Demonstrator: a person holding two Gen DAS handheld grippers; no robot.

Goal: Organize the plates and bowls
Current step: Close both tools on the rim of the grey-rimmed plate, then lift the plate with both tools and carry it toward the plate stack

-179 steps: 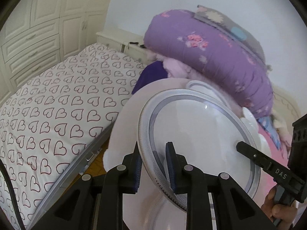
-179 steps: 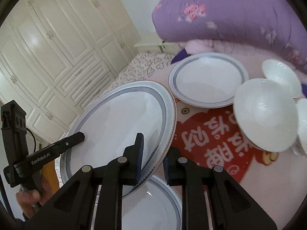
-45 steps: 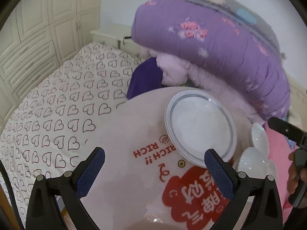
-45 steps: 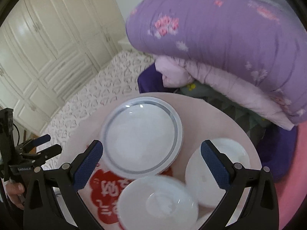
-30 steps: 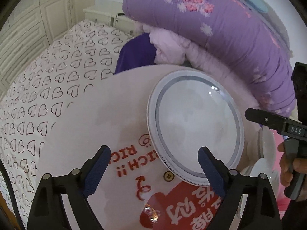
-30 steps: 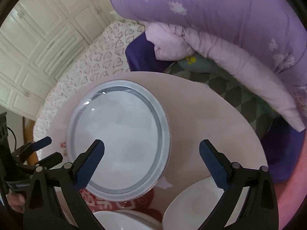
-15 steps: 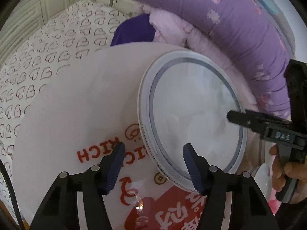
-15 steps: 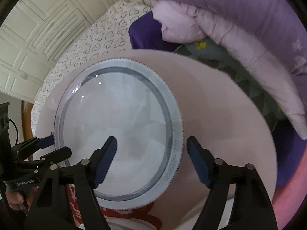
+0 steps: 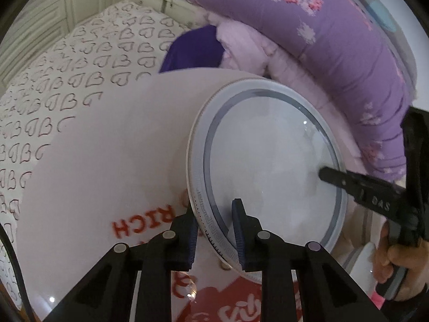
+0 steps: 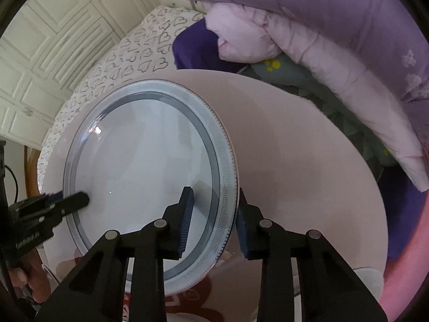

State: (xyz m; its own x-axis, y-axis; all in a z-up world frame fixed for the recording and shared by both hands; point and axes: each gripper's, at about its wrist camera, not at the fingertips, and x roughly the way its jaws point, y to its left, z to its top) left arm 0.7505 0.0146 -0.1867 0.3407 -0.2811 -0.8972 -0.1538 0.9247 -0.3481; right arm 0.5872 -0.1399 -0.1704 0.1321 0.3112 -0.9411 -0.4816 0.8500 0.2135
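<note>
A white plate with a grey ring and key-pattern rim [image 9: 270, 166] lies on the round pink table [image 9: 107, 147]. My left gripper [image 9: 214, 230] straddles its near-left rim, jaws narrowed onto it. In the right wrist view the same plate [image 10: 139, 171] fills the centre, and my right gripper [image 10: 213, 214] straddles its right rim, one finger over the plate, the other outside. Each gripper shows in the other's view, at the opposite rim. Whether the plate is lifted off the table I cannot tell.
A purple floral duvet [image 9: 335, 53] and pink bedding [image 10: 308, 53] are piled behind the table. A heart-print mattress [image 9: 67, 67] lies to the left. White cupboards [image 10: 53, 26] stand beyond. A white bowl edge [image 9: 367, 263] shows at the lower right, by the hand.
Both grippers were wide open above the table; they have come down to the plate and closed in on its opposite rims.
</note>
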